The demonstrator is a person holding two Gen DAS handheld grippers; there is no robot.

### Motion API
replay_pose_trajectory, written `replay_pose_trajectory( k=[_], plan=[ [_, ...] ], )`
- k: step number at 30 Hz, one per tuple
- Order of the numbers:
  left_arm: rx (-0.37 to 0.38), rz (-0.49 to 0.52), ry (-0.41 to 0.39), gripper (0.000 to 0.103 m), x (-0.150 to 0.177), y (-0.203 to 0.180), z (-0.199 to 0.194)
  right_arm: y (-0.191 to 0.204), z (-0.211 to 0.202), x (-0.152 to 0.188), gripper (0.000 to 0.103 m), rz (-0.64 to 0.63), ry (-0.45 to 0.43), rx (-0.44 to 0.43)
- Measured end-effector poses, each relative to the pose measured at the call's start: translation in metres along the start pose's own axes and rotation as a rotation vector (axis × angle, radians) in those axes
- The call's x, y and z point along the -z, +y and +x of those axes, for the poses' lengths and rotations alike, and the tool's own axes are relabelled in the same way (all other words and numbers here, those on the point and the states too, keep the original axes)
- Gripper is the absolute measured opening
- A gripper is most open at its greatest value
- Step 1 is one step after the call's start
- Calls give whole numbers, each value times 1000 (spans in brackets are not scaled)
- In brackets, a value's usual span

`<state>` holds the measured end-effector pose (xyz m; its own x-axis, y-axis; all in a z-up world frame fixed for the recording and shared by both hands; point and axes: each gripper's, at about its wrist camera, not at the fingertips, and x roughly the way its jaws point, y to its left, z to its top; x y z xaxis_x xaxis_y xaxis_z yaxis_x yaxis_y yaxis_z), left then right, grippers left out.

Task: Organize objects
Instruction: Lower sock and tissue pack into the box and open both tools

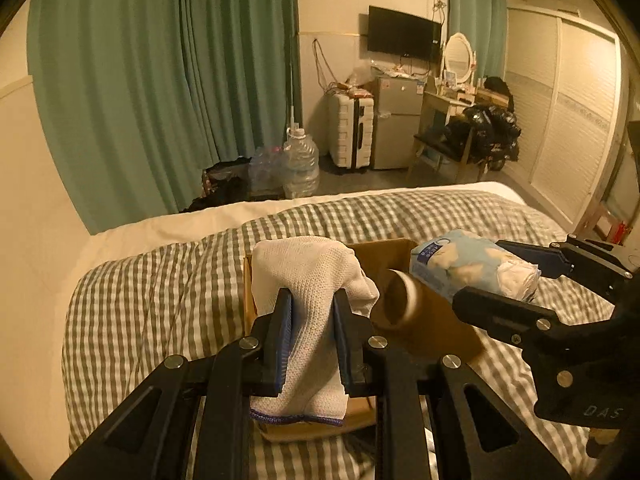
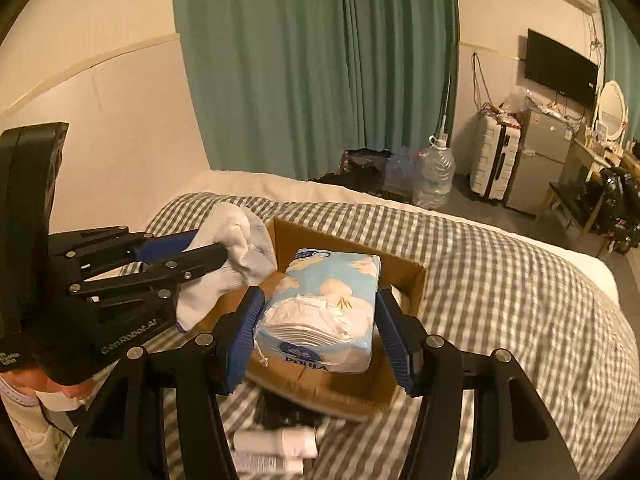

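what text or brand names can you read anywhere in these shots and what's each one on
"Vinda", seen upside down, on the end of the blue tissue pack.
"GenRobot.AI" on the body of the left gripper, seen in the right wrist view.
"DAS", cut off, on the body of the right gripper, seen in the left wrist view.
The print on the white tubes on the bed is too blurred to read.

The tissue pack (image 2: 320,312) reads "Vinda", upside down, at its near end; the left gripper (image 2: 208,248) body bears "GenRobot.AI" at eight o'clock.
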<state>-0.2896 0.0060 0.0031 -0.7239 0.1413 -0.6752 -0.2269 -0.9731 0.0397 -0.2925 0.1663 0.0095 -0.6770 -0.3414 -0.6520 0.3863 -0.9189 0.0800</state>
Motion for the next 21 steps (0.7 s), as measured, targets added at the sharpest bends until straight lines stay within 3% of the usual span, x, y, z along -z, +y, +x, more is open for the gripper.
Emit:
replay_pose_trajectory(
  k=[5,13,20,21],
  plan=[
    [-10,34,42,19,2,-2,35,-11,40,-8,57,14,44,-24],
    [29,58,105,19,18,-8,71,-36,99,13,57,75,132,-53],
    [54,54,121,23,24,-9,84,-40,108,20,59,64,155,-60],
    [51,58,115,25,24,-9,81,-41,107,21,64,67,150,-62]
  ],
)
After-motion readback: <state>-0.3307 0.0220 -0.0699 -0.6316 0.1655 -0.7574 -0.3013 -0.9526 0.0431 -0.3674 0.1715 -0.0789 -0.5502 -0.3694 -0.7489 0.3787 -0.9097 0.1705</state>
